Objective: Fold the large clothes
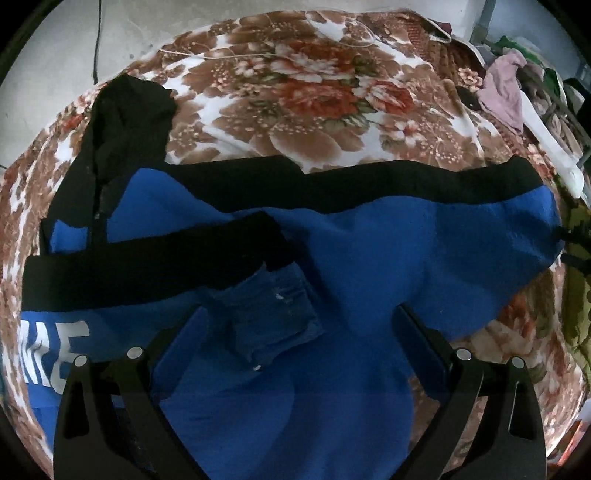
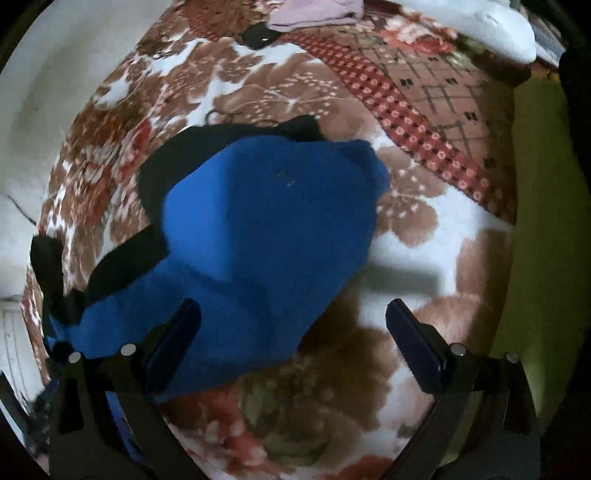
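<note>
A large blue and black sweatshirt [image 1: 369, 258] lies spread on a floral blanket [image 1: 295, 92]. A black-banded sleeve [image 1: 147, 266] is folded across its left side, ending in a ribbed blue cuff [image 1: 273, 317], and white letters [image 1: 48, 354] show at the left edge. My left gripper [image 1: 299, 332] hovers open over the blue cloth, holding nothing. In the right wrist view the same sweatshirt [image 2: 258, 229] fills the centre, with black trim [image 2: 155, 173] on its far left. My right gripper [image 2: 291, 325] is open at the garment's lower right edge, its left finger [image 2: 177, 332] over the blue fabric.
A pink garment [image 1: 506, 92] and white cloth [image 1: 554, 147] lie at the blanket's right edge. A small black object [image 2: 258, 35] rests near the pink cloth. A green cover [image 2: 539, 221] runs along the right side. A thin cord [image 1: 258, 53] crosses the far blanket.
</note>
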A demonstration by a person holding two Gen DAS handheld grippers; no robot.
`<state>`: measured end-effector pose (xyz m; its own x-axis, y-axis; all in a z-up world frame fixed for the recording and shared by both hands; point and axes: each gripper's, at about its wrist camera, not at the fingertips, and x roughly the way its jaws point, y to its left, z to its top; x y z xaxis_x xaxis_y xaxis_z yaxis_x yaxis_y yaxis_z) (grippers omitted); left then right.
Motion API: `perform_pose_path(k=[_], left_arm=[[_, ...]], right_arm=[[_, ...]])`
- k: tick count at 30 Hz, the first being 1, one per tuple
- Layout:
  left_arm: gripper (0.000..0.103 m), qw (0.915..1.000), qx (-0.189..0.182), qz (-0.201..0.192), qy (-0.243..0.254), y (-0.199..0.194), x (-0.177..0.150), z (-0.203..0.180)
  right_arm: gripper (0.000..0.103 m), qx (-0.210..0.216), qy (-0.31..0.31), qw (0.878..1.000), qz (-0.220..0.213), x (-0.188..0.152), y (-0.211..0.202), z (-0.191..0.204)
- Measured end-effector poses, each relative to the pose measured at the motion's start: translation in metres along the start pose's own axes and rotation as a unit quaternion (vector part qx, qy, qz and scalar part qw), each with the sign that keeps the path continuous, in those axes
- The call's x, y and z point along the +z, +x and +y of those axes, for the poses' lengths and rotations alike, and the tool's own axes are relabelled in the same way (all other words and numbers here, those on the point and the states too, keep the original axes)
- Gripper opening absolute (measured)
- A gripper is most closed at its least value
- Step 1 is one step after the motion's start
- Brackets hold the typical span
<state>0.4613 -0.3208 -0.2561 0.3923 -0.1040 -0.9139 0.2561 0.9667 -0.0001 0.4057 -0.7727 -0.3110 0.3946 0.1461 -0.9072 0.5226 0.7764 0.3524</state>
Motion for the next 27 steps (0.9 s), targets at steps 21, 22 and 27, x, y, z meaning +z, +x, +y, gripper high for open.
perform_pose_path(k=[21, 22, 27], left_arm=[[0.098, 0.9996, 0.021, 0.008, 0.016, 0.027, 0.008, 0.006], [0.098, 0.9996, 0.025, 0.007, 0.011, 0.027, 0.007, 0.01], [0.098, 0.9987, 0.049, 0.001, -0.017, 0.026, -0.001, 0.033]], right_arm=[[0.009, 0.19, 0.069, 0.979, 0.017, 0.035, 0.032, -0.024], [0.007, 0.191, 0.063, 0.979, 0.014, 0.035, 0.031, -0.023], [0.005, 0.198, 0.06, 0.978, 0.0, 0.036, 0.021, -0.02]])
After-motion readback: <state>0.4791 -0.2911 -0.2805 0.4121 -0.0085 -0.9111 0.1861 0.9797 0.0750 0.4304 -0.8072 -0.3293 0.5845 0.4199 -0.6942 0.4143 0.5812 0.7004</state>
